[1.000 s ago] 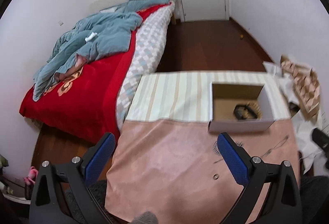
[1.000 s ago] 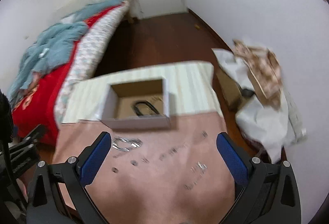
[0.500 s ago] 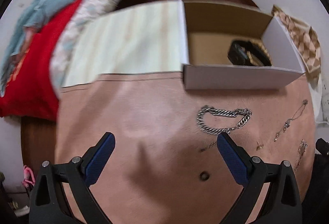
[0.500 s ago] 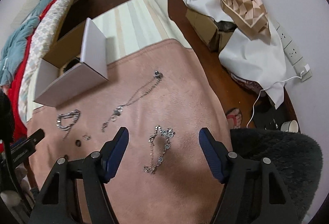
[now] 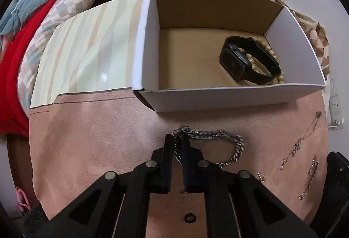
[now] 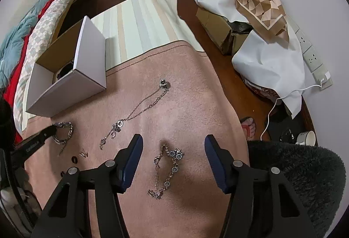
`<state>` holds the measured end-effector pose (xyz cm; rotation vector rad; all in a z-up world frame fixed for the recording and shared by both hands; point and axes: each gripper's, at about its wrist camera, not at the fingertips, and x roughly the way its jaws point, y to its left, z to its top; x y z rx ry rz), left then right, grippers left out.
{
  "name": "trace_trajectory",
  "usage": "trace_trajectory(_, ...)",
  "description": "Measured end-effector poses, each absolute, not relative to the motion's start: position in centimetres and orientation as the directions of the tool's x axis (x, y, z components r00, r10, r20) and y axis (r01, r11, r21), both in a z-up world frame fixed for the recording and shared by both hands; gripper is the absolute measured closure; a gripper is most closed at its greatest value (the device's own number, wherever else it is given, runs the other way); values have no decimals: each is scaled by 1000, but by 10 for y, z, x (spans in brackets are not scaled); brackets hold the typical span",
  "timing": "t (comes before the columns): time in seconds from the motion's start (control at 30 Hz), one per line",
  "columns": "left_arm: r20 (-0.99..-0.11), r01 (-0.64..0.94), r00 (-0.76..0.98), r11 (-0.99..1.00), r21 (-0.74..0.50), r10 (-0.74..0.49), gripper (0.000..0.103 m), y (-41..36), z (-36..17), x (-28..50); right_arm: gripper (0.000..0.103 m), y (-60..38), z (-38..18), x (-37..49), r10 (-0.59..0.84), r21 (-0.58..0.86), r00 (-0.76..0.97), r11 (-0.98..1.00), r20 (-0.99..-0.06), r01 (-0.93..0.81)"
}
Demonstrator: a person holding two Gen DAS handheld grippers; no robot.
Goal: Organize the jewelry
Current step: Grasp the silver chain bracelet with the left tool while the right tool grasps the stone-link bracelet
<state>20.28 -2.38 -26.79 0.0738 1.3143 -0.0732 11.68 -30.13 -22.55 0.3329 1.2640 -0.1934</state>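
Observation:
My left gripper (image 5: 177, 142) is shut on the left end of a chunky silver chain bracelet (image 5: 226, 142) lying on the pink cloth (image 5: 91, 142). An open white cardboard box (image 5: 218, 98) just beyond holds a black watch (image 5: 244, 59) and a pearl bracelet (image 5: 272, 54). My right gripper (image 6: 173, 148) is open, low over a flowered silver bracelet (image 6: 168, 170) that lies between its fingers. A thin pendant necklace (image 6: 139, 111) lies left of it. The chain bracelet (image 6: 65, 131) and box (image 6: 65, 89) also show in the right wrist view.
A small earring (image 6: 82, 154) and a dark ring (image 6: 74, 159) lie on the cloth near the left gripper. The ring (image 5: 189, 218) shows under the left gripper. A bed (image 5: 26, 19) is at left. Boxes and white paper (image 6: 261, 48) lie on the floor at right.
Both grippers moved down and forward to the cloth. My left gripper shut on the chain bracelet. My right gripper narrowed and came down around the flowered bracelet.

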Motion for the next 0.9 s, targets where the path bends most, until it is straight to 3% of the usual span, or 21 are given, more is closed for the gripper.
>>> trace_trajectory(0.43, -937, 78, 348, 997, 5, -22, 101, 1, -209, 146, 42, -298, -237, 81, 111, 191, 242, 921, -964, 340)
trace_trajectory(0.57, -930, 75, 367, 997, 17, -11, 101, 10, -197, 134, 43, -277, -253, 74, 107, 162, 194, 942, -975, 295)
trace_trajectory(0.7, -935, 76, 355, 997, 23, -5, 101, 18, -200, 128, 47, -250, -257, 71, -2, 39, 208, 980, -978, 193)
trace_trajectory(0.73, -938, 75, 348, 997, 22, -6, 101, 19, -204, 128, 52, -243, -257, 70, -33, 5, 227, 986, -973, 166)
trace_trajectory(0.77, -940, 74, 342, 997, 19, -7, 101, 19, -206, 126, 71, -237, -256, 69, -63, -27, 257, 990, -964, 142)
trace_trajectory(0.83, -944, 72, 331, 997, 14, -10, 101, 19, -212, 123, 98, -232, -255, 68, -67, -33, 276, 992, -959, 125)
trace_trajectory(0.9, -944, 69, 331, 998, 9, -14, 101, 17, -211, 118, 99, -234, -253, 67, -30, 8, 280, 991, -960, 131)
